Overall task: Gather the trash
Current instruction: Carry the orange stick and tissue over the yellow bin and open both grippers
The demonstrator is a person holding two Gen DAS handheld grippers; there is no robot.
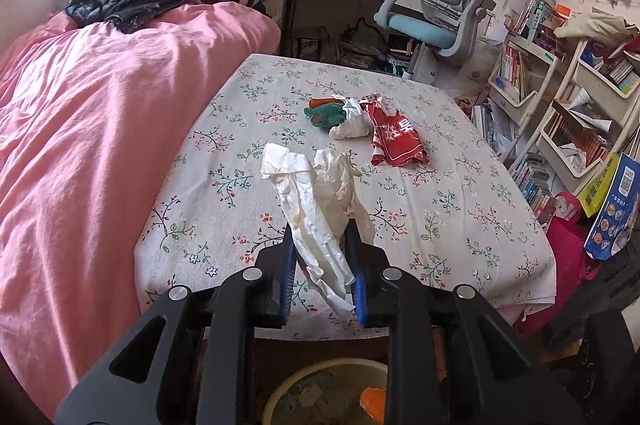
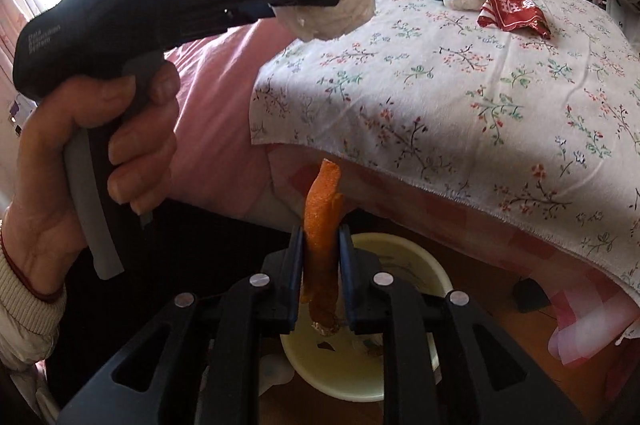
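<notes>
My left gripper (image 1: 319, 237) is shut on a crumpled white tissue (image 1: 316, 201) and holds it above the near edge of the floral-cloth table (image 1: 440, 209). The same tissue (image 2: 336, 5) shows in the right wrist view, held in the air. My right gripper (image 2: 320, 237) is shut on an orange peel strip (image 2: 322, 225), directly above a cream trash bowl (image 2: 400, 257) on the floor. On the table lie a red snack wrapper (image 1: 394, 139), a white wad (image 1: 352, 123) and a green wrapper (image 1: 326, 113). The bowl (image 1: 288, 389) shows below the left gripper.
A bed with a pink quilt (image 1: 100, 129) sits left of the table. A blue desk chair (image 1: 436, 13) and bookshelves (image 1: 560, 105) stand behind and to the right. Bags (image 1: 600, 209) crowd the floor at right.
</notes>
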